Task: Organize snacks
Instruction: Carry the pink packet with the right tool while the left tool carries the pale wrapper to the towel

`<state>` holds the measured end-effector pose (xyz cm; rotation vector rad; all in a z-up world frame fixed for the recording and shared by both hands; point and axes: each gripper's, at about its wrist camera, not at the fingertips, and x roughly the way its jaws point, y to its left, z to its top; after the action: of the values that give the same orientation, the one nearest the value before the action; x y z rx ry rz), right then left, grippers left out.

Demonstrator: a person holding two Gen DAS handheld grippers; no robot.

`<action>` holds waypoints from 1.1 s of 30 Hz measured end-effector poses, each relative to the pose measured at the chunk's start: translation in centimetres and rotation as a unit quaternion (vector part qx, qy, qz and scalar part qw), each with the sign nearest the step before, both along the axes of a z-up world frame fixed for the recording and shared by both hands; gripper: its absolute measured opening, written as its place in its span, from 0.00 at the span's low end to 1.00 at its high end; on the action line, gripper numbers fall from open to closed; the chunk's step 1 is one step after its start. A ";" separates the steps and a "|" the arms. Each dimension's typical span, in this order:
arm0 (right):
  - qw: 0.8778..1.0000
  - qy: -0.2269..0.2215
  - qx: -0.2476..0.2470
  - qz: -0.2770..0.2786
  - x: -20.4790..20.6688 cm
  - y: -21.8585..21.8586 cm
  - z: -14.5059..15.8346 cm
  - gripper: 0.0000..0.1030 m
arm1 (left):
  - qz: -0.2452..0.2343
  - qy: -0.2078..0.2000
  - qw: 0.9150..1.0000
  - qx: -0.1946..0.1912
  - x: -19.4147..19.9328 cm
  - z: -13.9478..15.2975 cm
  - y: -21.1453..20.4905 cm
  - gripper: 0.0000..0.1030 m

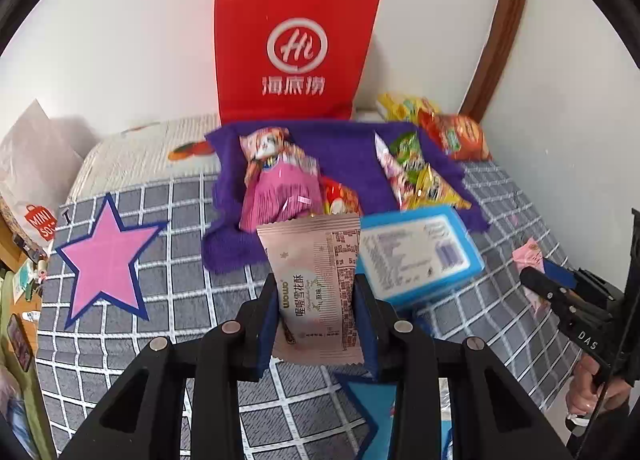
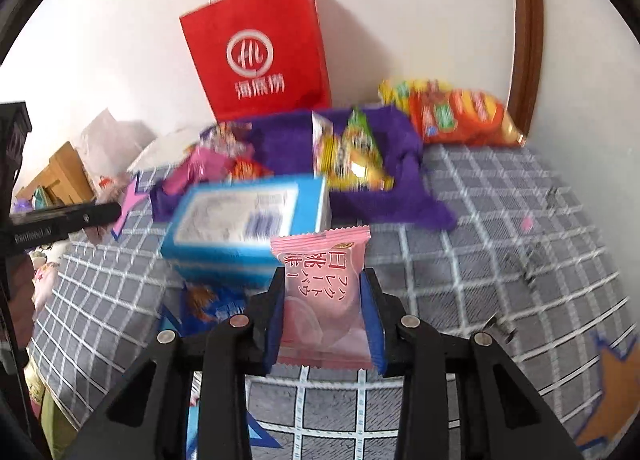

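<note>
While lifted clear of the grey checked bedcover [image 1: 168, 300]: two snack packets, one per gripper.

Left gripper [image 1: 316, 300] — clamped on a beige snowflake-crisp packet [image 1: 316, 280], pads pressing both long edges, packet upright between the fingers, top edge jutting beyond the fingertips, bottom serrated edge hanging behind them.

Right gripper [image 2: 324, 308] — clamped on a pink peach-flavour packet [image 2: 324, 292], held the same way, upright, printed face toward the camera, top seal above the fingertips.

Blue-and-white box [image 1: 416, 252] — lying flat on the bedcover just beyond both grippers, ahead and to the right of the left one, ahead and to the left of the right one.

Purple towel [image 1: 344, 148] — spread farther back, carrying a pink doll-print bag [image 1: 280, 188] on its left part, a heap of small yellow and green sachets [image 1: 416, 176] on its right part.

Red paper bag [image 1: 292, 48] — standing against the white wall behind the towel, white handles up.

Orange snack bag [image 2: 464, 116] — at the far right corner by the wall, beside the towel.

Pink star patch [image 1: 106, 260] — on the bedcover, left of the left gripper.

Blue packet [image 2: 216, 304] — partly visible on the bedcover under the right gripper's left side; print blurred.
</note>
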<state>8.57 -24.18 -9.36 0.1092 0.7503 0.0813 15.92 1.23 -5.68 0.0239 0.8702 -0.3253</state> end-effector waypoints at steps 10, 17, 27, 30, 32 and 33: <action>1.000 -0.016 0.019 -0.011 2.4 -0.6 3.7 0.34 | 0.017 -0.011 1.000 -0.022 0.8 2.6 0.4 0.33; 1.000 -0.012 0.012 -0.009 3.7 0.0 4.1 0.34 | 0.021 -0.004 1.000 -0.023 1.7 2.2 0.4 0.33; 1.000 -0.008 0.017 0.008 7.0 1.6 4.2 0.34 | 0.024 0.002 1.000 -0.021 3.6 1.4 0.5 0.33; 1.000 -0.005 0.017 0.013 8.3 2.1 4.1 0.34 | 0.025 0.002 0.999 -0.024 4.3 1.3 0.5 0.33; 1.000 -0.005 0.014 0.019 9.3 2.6 4.2 0.34 | 0.025 0.002 0.999 -0.030 4.9 1.2 0.6 0.33; 1.000 -0.006 0.011 0.022 9.7 2.8 4.2 0.34 | 0.025 0.002 0.999 -0.031 5.2 1.2 0.5 0.33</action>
<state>18.32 -21.34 -5.18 0.1135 0.7397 0.1318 21.12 1.73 -4.53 -0.0554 0.8627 -0.3057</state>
